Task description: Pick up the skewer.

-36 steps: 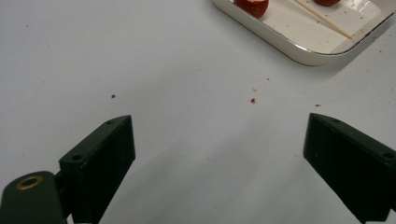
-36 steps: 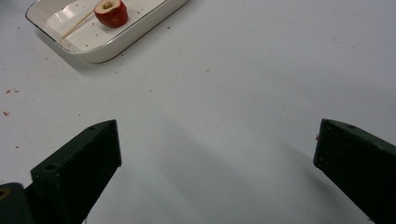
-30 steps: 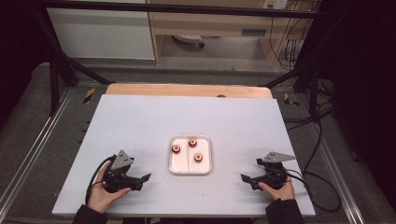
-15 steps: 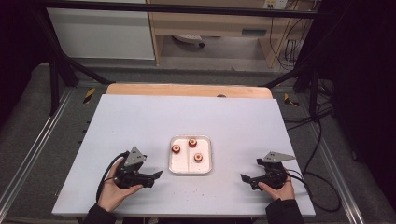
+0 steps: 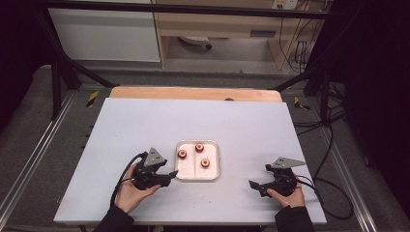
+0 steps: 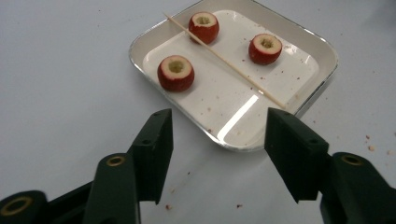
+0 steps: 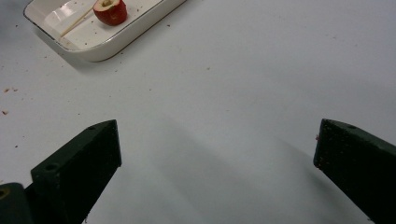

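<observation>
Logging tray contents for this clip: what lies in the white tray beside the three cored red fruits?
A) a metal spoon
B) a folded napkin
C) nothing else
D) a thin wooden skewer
D: in the left gripper view a thin wooden skewer lies slantwise across the white tray, between the cored red fruits.

On my screen: one table [image 5: 145, 125] with a pale grey-white top, a strip of bare wood along its far edge. Lying directly on it, near the middle of the near half, I count one shallow white tray [image 5: 214, 175], square with rounded corners. The tray holds three cored red fruit pieces [image 6: 175, 73] and one thin wooden skewer [image 6: 224, 60] laid slantwise across it. I also note small reddish-brown crumbs [image 6: 369, 148] scattered on the tabletop around the tray.
</observation>
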`<state>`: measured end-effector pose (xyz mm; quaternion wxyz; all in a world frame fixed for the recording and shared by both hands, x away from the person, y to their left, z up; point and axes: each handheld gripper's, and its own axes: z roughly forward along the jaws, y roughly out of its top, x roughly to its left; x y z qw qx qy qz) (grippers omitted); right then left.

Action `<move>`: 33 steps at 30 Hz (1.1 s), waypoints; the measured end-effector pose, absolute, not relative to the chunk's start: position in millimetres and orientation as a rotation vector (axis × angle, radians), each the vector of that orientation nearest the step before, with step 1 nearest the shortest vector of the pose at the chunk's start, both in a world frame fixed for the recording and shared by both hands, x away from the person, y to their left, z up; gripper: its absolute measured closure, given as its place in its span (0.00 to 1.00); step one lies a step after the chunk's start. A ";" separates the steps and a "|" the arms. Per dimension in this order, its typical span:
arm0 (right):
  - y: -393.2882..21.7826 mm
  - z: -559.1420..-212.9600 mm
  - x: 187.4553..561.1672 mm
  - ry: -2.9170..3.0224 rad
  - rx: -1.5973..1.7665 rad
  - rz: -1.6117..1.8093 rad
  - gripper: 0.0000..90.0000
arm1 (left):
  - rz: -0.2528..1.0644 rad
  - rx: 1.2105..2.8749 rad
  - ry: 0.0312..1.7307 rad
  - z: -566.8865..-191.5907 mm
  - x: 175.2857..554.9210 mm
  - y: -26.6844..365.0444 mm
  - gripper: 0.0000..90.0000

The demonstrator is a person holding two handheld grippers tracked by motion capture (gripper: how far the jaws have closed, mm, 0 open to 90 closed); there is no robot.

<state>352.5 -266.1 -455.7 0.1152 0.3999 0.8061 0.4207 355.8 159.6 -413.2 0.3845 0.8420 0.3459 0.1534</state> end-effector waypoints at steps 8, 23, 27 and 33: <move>-265.9 -455.9 352.6 2.365 1.169 1.232 0.01 | 0.370 2.157 0.871 -413.0 363.3 133.9 0.68; -265.9 -456.1 353.1 2.369 1.166 1.232 0.02 | 0.311 2.198 0.863 -425.0 375.7 98.0 0.98; -265.9 -456.0 353.0 2.370 1.166 1.233 0.02 | 0.296 2.225 0.855 -431.7 378.0 87.2 1.00; -265.6 -456.6 353.1 2.373 1.165 1.231 0.02 | 0.280 2.257 0.833 -439.0 378.0 78.4 1.00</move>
